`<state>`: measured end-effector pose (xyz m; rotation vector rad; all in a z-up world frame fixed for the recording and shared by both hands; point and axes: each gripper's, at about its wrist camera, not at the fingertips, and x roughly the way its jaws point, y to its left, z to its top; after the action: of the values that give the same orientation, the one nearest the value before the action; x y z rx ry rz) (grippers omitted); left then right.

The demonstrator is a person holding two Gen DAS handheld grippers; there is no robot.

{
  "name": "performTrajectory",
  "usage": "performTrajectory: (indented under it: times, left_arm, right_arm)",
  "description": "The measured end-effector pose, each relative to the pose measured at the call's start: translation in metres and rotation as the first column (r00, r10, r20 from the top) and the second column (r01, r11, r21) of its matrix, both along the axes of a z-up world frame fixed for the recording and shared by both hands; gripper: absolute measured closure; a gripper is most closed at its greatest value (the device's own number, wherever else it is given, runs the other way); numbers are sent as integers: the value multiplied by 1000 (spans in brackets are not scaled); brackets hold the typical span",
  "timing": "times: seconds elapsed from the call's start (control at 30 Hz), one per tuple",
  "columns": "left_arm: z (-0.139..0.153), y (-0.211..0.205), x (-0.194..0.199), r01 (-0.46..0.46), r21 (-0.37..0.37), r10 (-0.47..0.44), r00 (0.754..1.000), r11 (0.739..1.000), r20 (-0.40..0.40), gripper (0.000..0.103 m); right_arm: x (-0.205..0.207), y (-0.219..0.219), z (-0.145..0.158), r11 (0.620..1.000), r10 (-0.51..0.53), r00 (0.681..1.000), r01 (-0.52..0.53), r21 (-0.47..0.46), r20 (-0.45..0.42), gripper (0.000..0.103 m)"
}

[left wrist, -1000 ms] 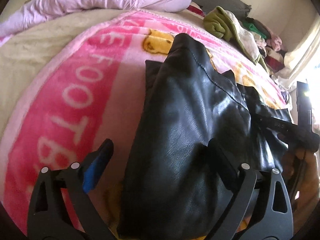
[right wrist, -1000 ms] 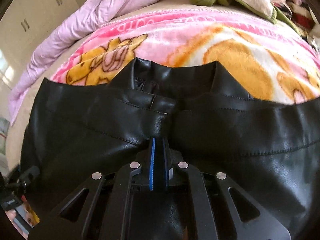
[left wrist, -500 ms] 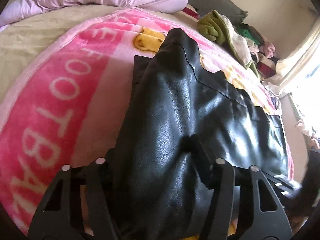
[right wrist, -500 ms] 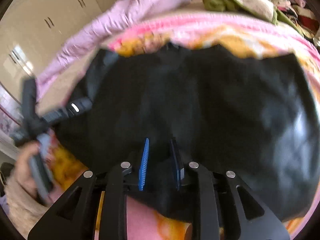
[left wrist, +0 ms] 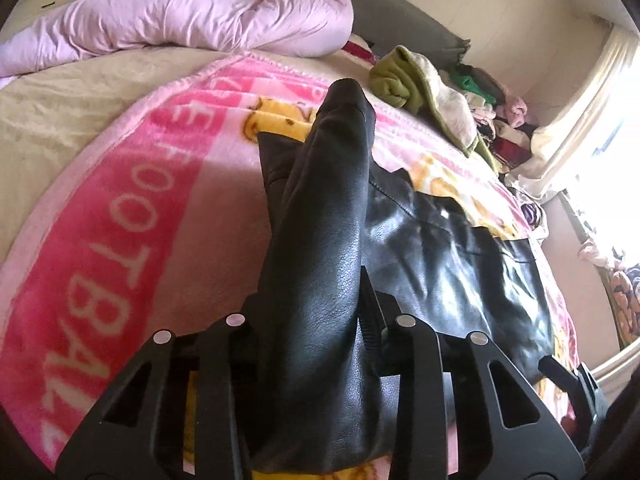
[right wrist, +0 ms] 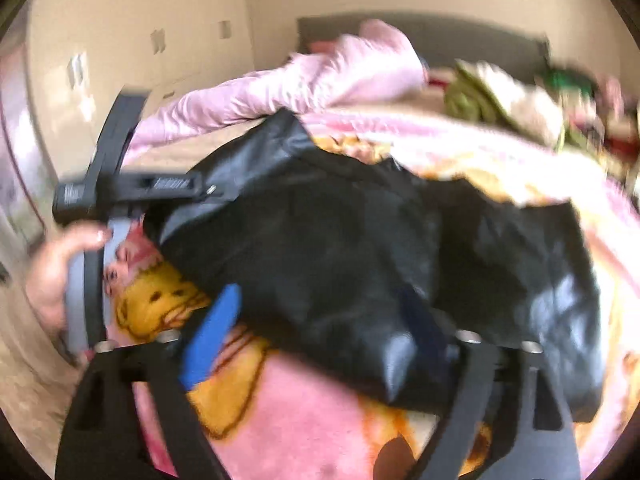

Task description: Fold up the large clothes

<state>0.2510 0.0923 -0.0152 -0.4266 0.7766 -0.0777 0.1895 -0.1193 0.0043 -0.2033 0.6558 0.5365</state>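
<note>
A black leather jacket (left wrist: 436,248) lies on a pink cartoon blanket (left wrist: 120,216) on the bed. My left gripper (left wrist: 316,320) is shut on a raised fold of the jacket's sleeve side, which runs up between its fingers. In the blurred right wrist view, my right gripper (right wrist: 320,320) is open, its blue pad (right wrist: 212,332) showing, with the jacket's (right wrist: 360,248) near edge lying between and over the fingers. The left gripper's body and the hand holding it show in the right wrist view (right wrist: 96,208).
A lilac quilt (left wrist: 192,20) lies bunched at the bed's head. A pile of clothes with an olive garment (left wrist: 400,80) sits at the far right corner. A bright window with curtain (left wrist: 592,128) is on the right. Cream wardrobes (right wrist: 132,52) stand behind.
My left gripper closed on the jacket fold and lifted it. My right gripper, shut on the jacket a second ago, opened and drew back toward the near edge.
</note>
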Motion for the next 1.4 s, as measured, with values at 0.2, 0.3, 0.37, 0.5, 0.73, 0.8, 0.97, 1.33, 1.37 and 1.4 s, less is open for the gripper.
performTrajectory:
  times: [0.2, 0.3, 0.37, 0.5, 0.73, 0.8, 0.97, 1.33, 1.37, 1.4]
  left_arm:
    - [6, -1, -2, 8, -9, -8, 1000, 1000, 21, 78]
    - [8, 0, -2, 10, -17, -9, 1000, 1000, 27, 78]
    - [7, 2, -1, 10, -27, -9, 1000, 1000, 26, 78]
    - [7, 3, -1, 12, -37, -11, 1000, 999, 26, 78]
    - [13, 3, -3, 14, -39, -12, 999, 999, 48, 78]
    - [16, 0, -3, 15, -28, -13, 998, 999, 55, 78]
    - [27, -3, -4, 21, -45, -18, 997, 999, 75, 73]
    - [102, -5, -43, -88, -137, 125, 949, 987, 291, 25]
    - [103, -7, -41, -106, -125, 137, 951, 987, 275, 25]
    - [102, -8, -39, -129, -113, 155, 955, 985, 254, 25]
  right_arm:
    - [-19, 55, -24, 977, 99, 990, -78, -199, 100, 12]
    - [-21, 80, -36, 955, 132, 980, -85, -285, 150, 12]
    - [-19, 93, -44, 946, 146, 976, -89, -313, 163, 12]
    - [-9, 107, -55, 943, 121, 974, -53, -328, 190, 12]
    - [-2, 105, -52, 960, 98, 965, -27, -280, 243, 19]
    - [-7, 103, -48, 964, 107, 961, -37, -264, 256, 29]
    - [-23, 101, -37, 970, 126, 947, -55, -236, 296, 66]
    - [-35, 51, 13, 995, -10, 936, 45, -91, 351, 84]
    - [-37, 45, 17, 995, -23, 933, 54, -79, 360, 84]
    - [-39, 39, 21, 996, -38, 929, 66, -63, 368, 85]
